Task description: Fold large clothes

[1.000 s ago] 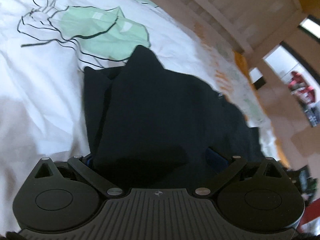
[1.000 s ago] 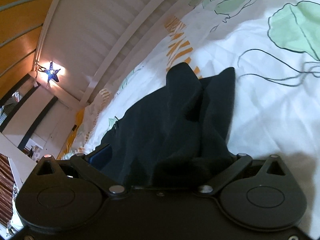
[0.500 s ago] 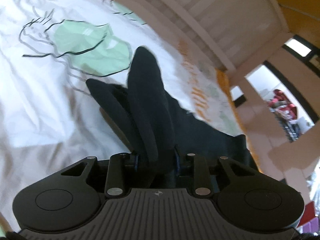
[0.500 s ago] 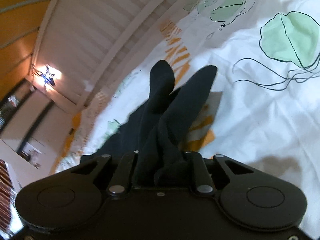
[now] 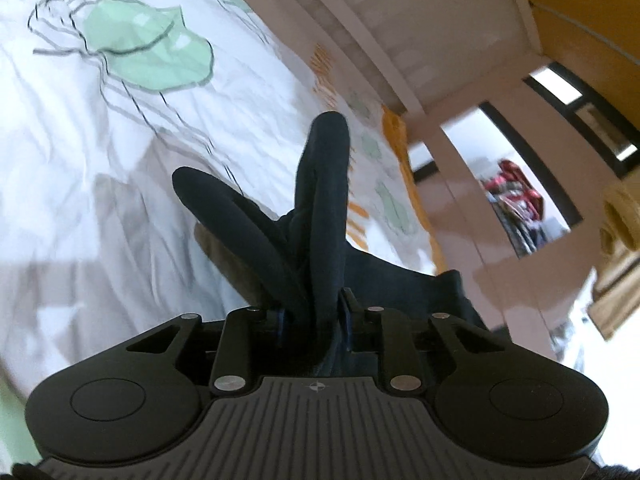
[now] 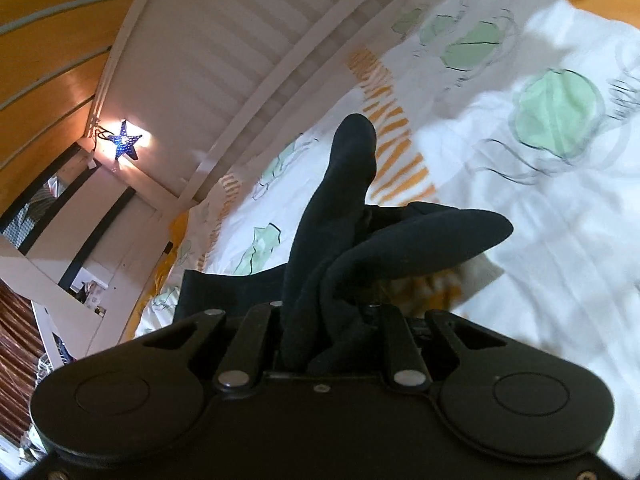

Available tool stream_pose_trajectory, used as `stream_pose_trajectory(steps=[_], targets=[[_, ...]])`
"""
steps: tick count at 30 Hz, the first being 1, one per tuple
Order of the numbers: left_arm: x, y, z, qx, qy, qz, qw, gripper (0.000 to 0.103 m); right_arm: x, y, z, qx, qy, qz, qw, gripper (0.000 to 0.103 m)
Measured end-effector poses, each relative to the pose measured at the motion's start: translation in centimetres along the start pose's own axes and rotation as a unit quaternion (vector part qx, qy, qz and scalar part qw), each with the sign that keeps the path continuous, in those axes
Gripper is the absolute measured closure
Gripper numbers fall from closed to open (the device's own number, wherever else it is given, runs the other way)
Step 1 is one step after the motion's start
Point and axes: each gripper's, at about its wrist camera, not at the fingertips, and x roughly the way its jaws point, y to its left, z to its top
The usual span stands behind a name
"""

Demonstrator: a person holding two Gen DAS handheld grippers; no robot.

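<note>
**A:** Looking at the whole bed first, we're still early on this one, I reckon. The white duvet with the green jellyfish print is spread out, and the dark garment is bunched up on it rather than lying in any neat fold. No finished crease anywhere that we can see.

**B:** Agreed. We've got it picked up at two spots, and that's about all that's done. Most of the cloth trails back down toward the mattress edge, so the actual folding over and flattening is all left to do, going by this.

**A:** Pose-wise, the left gripper points slightly downward across the bed, with the bed frame off to its right. Its jaws have just been closing and are now clenched on a fold of the garment, which pokes up in two dark lobes.

**B:** Same story on the right gripper: tilted a bit down, jaws just pulled in tight, grasping the garment with fabric spilling out above them. The star lamp glows off to its left.
</note>
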Motion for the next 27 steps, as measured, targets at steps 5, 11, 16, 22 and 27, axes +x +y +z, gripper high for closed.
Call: stream_pose_trajectory(steps=[5, 11, 16, 22, 27], targets=[[-1.8, 1.6, -1.7, -0.007, -0.019, 0.040, 0.9990, 0.080, -1.4, -2.0, -0.8, -0.003, 0.049, -0.066, 0.997, 0.070], [-3.1, 3.3, -1.2, 0.067, -0.074, 0.228, 0.9687, 0.079, 0.5, -4.4, -1.8, -0.039, 0.076, -0.179, 0.980, 0.039], [-3.1, 1.1, -1.3, 0.111, -0.090, 0.237, 0.9608, 0.077, 0.2, -6.1, -0.3, -0.009, 0.038, -0.156, 0.987, 0.026], [-0.7, -3.8, -3.5, 0.173, -0.091, 0.171, 0.9658, 0.058, 0.9, -8.7, 0.9, 0.045, 0.040, -0.108, 0.992, 0.026], [5.1, -5.8, -5.4, 0.179, -0.056, 0.135, 0.9729, 0.057, 1.7, -9.1, 3.0, 0.054, 0.019, -0.072, 0.996, 0.026]])
